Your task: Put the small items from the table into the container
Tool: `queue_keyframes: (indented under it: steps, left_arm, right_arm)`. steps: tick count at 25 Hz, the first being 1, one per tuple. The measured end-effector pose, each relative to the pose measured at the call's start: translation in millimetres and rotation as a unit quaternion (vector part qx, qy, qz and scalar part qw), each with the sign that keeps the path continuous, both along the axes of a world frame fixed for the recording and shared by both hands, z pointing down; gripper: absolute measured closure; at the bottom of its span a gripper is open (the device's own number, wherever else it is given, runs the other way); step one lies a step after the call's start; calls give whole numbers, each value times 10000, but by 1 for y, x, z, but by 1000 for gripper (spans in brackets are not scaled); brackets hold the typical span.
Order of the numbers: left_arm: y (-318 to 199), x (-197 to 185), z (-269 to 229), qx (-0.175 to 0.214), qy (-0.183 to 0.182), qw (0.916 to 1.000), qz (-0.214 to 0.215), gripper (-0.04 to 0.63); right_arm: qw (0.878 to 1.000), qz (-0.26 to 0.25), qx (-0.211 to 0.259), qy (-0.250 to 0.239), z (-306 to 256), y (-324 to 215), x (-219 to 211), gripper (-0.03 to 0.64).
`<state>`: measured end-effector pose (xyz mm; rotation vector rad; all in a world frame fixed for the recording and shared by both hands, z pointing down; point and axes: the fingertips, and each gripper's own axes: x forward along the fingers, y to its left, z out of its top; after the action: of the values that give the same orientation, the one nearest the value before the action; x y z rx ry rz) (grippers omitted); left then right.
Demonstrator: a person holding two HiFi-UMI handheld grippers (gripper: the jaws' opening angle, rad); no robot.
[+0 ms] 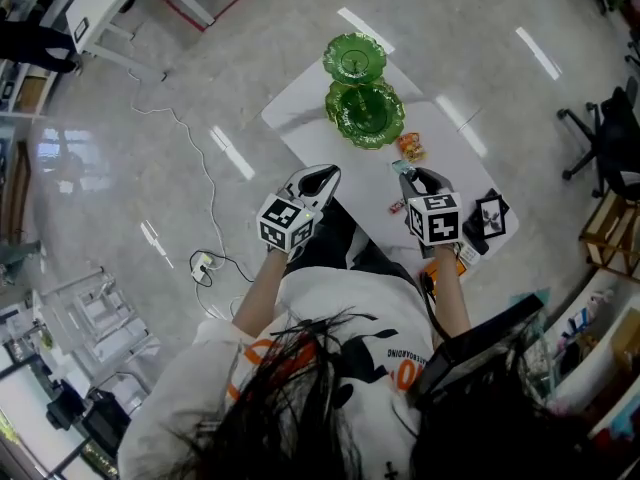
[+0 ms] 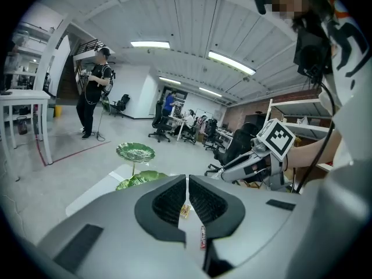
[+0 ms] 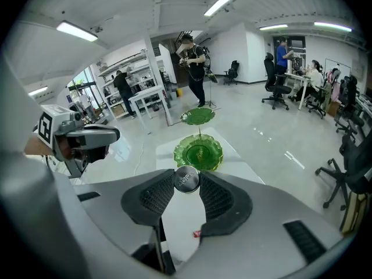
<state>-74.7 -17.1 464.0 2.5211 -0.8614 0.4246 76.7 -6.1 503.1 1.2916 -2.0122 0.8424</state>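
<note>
Round silvery disc [image 3: 186, 180], scalloped glossy green dish [image 3: 213, 156]

The right gripper [image 3: 186, 183] jaws pinch a small round silver metal disc [image 3: 186, 178] before a green two-tier glass dish [image 3: 198, 153] on the white counter [image 3: 238, 168].

The shiny pale stone floor [image 1: 250, 68] spreads all around the white bench [image 1: 300, 118]. A thin white cable [image 1: 207, 183] lies on it. A black wheeled office chair [image 1: 600, 133] stands at one side. Long bright ceiling lights [image 2: 150, 44] glow above.

Green tiered dish [image 1: 364, 108] — white table [image 1: 300, 111].
</note>
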Motion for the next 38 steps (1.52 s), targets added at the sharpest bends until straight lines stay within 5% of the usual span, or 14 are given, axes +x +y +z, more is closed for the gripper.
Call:
queue_keyframes:
  steps: [15, 26, 38]
  left_arm:
    - [-79, -35, 24, -312, 142, 9986, 411, 585]
    - [-116, -50, 43, -477, 60, 9964, 694, 584]
    - [-137, -55, 55, -592, 105, 9951, 787, 586]
  right_arm:
    - [9984, 343, -321, -326, 47, -106, -65, 471]
    - [9817, 1273, -935, -1062, 124, -166, -75, 471]
    - [9788, 1594, -890, -923, 137, -192, -64, 446]
